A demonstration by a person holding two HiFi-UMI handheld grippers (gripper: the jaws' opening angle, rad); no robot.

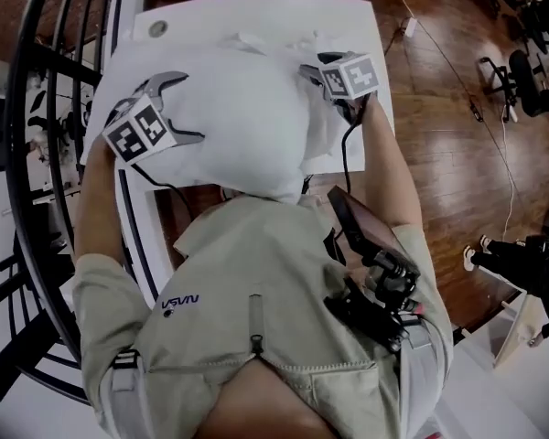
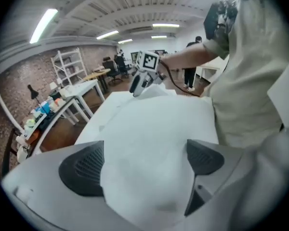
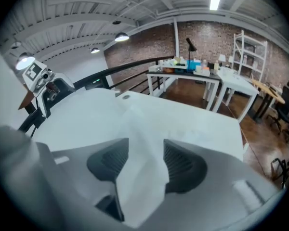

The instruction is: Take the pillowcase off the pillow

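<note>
1. Here, the left gripper [image 2: 143, 163] has its jaws spread wide, straddling the rounded left side of the white pillow [image 1: 242, 126]. Its dark pads [image 2: 82, 170] sit either side of the bulge without visibly squeezing it.
2. The right gripper [image 3: 142, 165] also has its jaws parted, with a limp, upright fold of white cloth [image 3: 138, 143] standing between them. The fold touches or nearly touches both pads, but it looks slack rather than pinched.
3. That cloth appears to belong to the pillowcase [image 1: 322, 143], whose thinner, wrinkled material lies along the pillow's right and far edges.
4. The pillow lies on a white table [image 1: 256, 12], its near end against the person's body, with one gripper at each side of it.
5. On progress, pillow and case are both white, so where one ends and the other begins is hard to tell. No bare pillow lies apart from an empty case, so the removal looks unfinished, perhaps partway.
6. What seems left is a firm hold on the case and on the pillow, then drawing the two apart until the case comes free.
</note>
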